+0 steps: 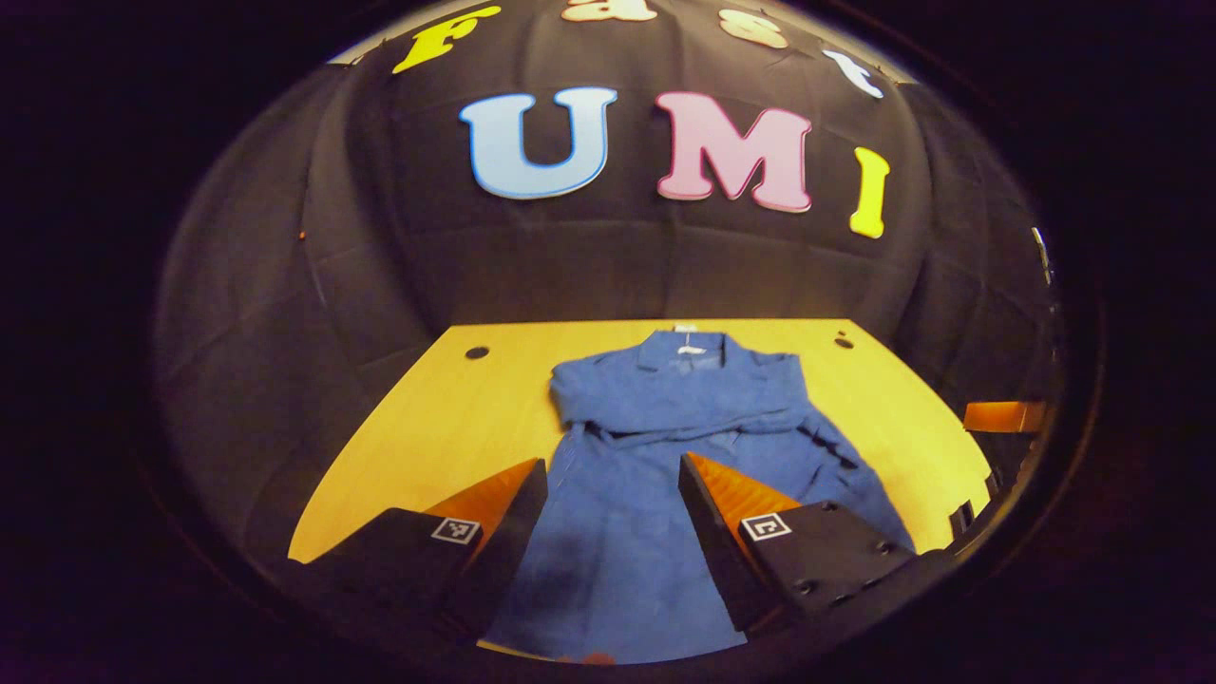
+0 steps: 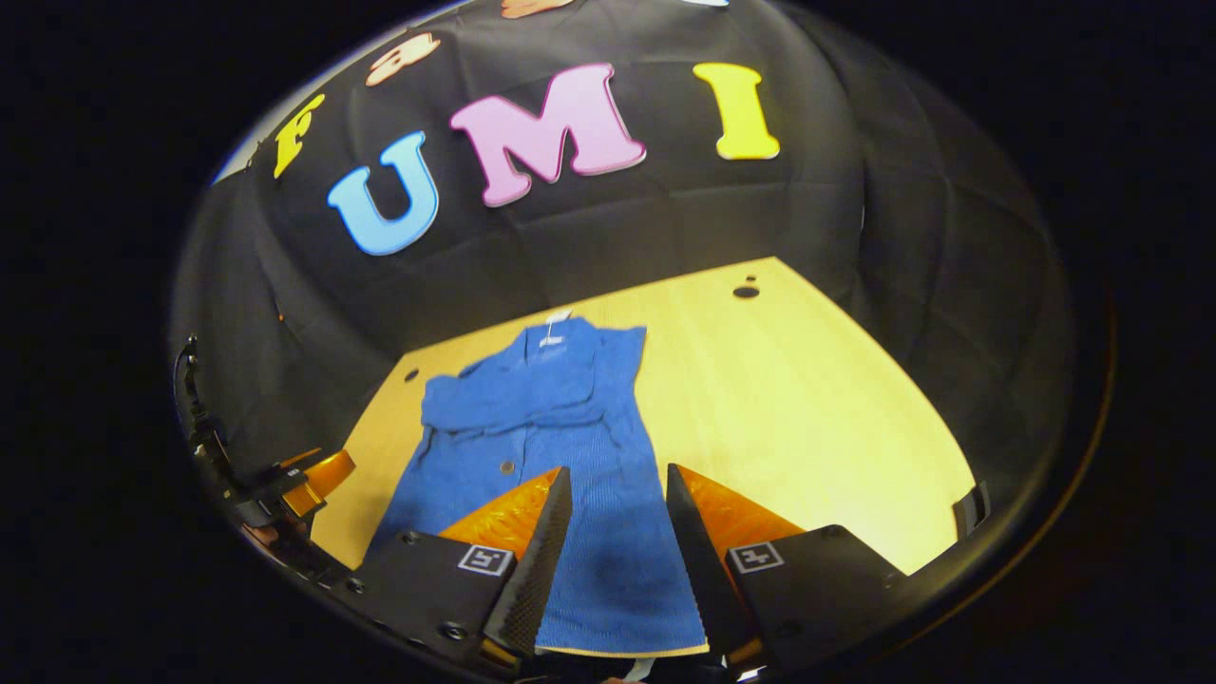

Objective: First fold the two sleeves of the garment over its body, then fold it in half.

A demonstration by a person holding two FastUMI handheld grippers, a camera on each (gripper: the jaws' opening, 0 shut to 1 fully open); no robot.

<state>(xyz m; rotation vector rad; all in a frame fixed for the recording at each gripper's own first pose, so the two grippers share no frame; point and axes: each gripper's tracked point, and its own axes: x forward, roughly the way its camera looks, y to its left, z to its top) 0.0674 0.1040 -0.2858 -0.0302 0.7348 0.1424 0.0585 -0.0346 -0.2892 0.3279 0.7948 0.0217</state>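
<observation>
A blue button-up garment (image 1: 655,446) lies flat on the yellow wooden table (image 1: 446,418), collar toward the back wall. Both sleeves lie folded across its chest (image 1: 684,418). My left gripper (image 1: 613,464) hovers over the lower body of the garment, open, with nothing between its fingers. In the right gripper view the same garment (image 2: 541,418) lies left of centre on the table (image 2: 807,399). My right gripper (image 2: 617,470) is open above the garment's lower right part near the hem, holding nothing. The other gripper (image 2: 304,480) shows at the far left edge.
Small dark holes (image 1: 477,352) (image 2: 746,292) mark the table's back corners. Black cloth walls close in the table at the back and sides. Bare tabletop (image 2: 836,446) stretches to the right of the garment. The right gripper (image 1: 1002,418) shows at the right edge of the left gripper view.
</observation>
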